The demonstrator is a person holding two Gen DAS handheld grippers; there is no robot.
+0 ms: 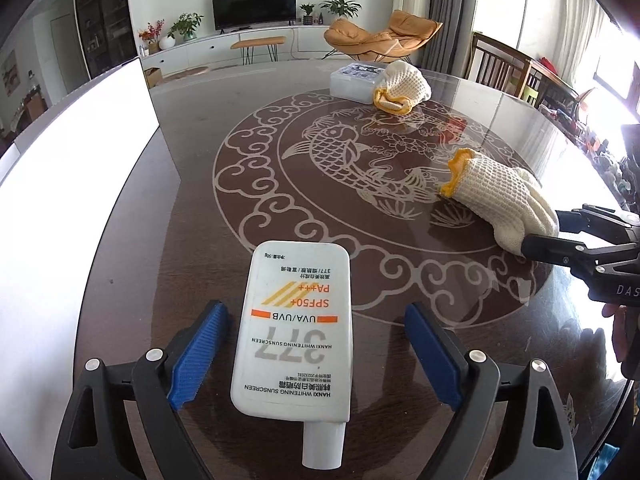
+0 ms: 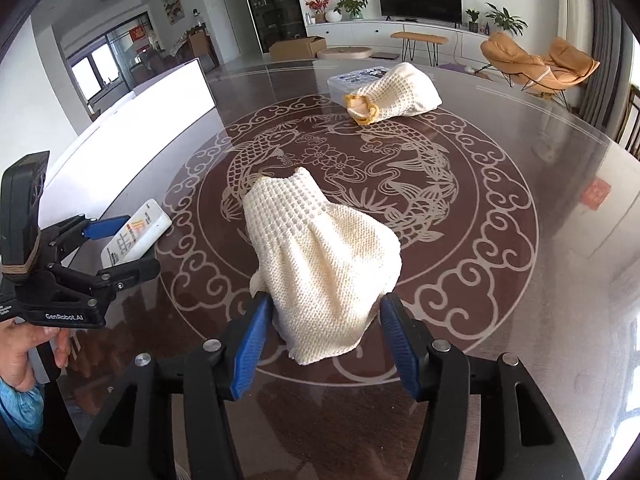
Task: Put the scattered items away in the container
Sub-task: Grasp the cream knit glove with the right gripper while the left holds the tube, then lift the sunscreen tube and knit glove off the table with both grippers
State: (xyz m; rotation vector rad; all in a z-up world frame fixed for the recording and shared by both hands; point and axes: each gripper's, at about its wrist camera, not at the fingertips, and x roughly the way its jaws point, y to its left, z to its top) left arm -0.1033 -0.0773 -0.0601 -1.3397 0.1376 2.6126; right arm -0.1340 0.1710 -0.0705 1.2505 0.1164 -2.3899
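My left gripper [image 1: 316, 356] is spread wide around the sunscreen tube [image 1: 296, 332]; my right gripper [image 2: 326, 344] gapes around the near glove [image 2: 320, 256]. Beyond the koi medallion [image 1: 360, 172], another glove [image 1: 402, 86] leans on the plastic box [image 1: 352, 84], contents unclear.

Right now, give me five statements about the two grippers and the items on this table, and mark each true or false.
1. The left gripper is open around the sunscreen bottle. True.
2. The right gripper is clamped shut on the near glove. False: its jaws stand open on either side of the glove.
3. The far glove lies against a clear plastic box. True.
4. The sunscreen bottle stands upright. False: it lies flat on the table.
5. Both gloves sit stacked together. False: they lie apart.
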